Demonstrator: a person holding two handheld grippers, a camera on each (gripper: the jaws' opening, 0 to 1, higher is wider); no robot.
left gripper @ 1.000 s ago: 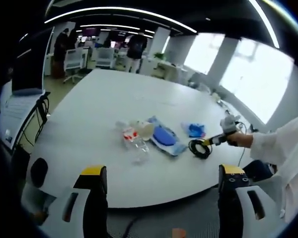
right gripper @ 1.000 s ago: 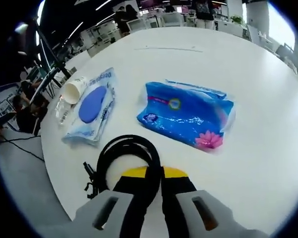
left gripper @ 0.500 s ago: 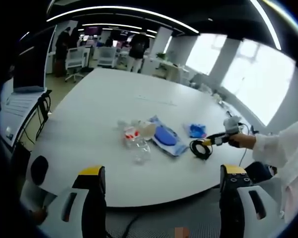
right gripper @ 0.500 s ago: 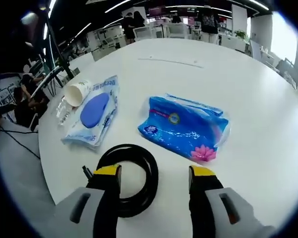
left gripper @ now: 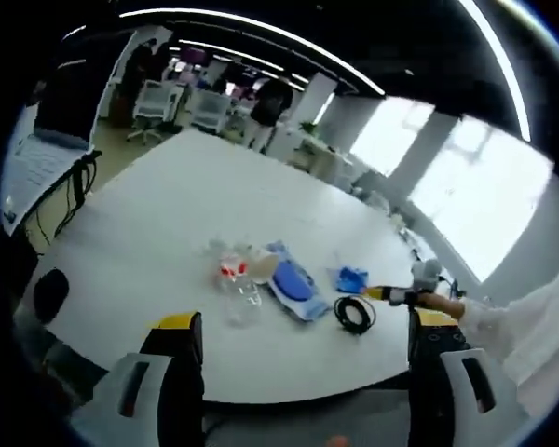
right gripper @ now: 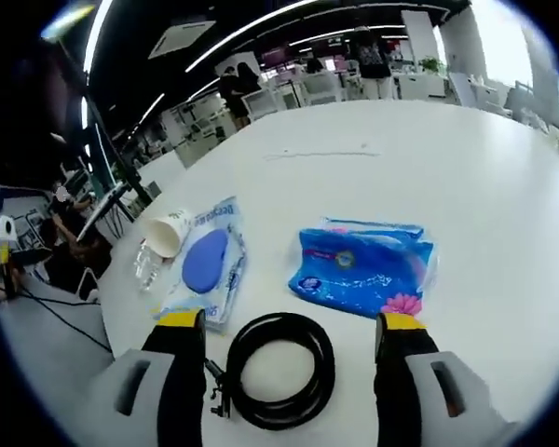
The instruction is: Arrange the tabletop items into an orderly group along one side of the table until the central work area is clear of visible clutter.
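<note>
**Cable coil lies free between the spread jaws of the right tool**

In the right gripper view, the right tool [right gripper: 291,328] is released, its yellow-tipped jaws wide apart and gripping nothing. The black cable coil [right gripper: 281,370] lies flat on the white bench [right gripper: 503,186] between those jaws, apart from both; it is a glossy round loop with a small clip or tie at its left edge. Just beyond it lies a blue tissue pack [right gripper: 363,269], soft crinkled plastic with a pink flower print. To the left is a flat clear-and-blue pouch [right gripper: 205,270] with a dark blue oval on it, and a white paper cup [right gripper: 166,232] on its side touching the pouch's far corner.

In the left gripper view, the left tool [left gripper: 301,328] is also spread open and empty, well short of the things. The items cluster near the bench's near edge: clear plastic bottles [left gripper: 235,284] with red on them, the pouch, the tissue pack and the coil, with the right tool at the coil.
</note>
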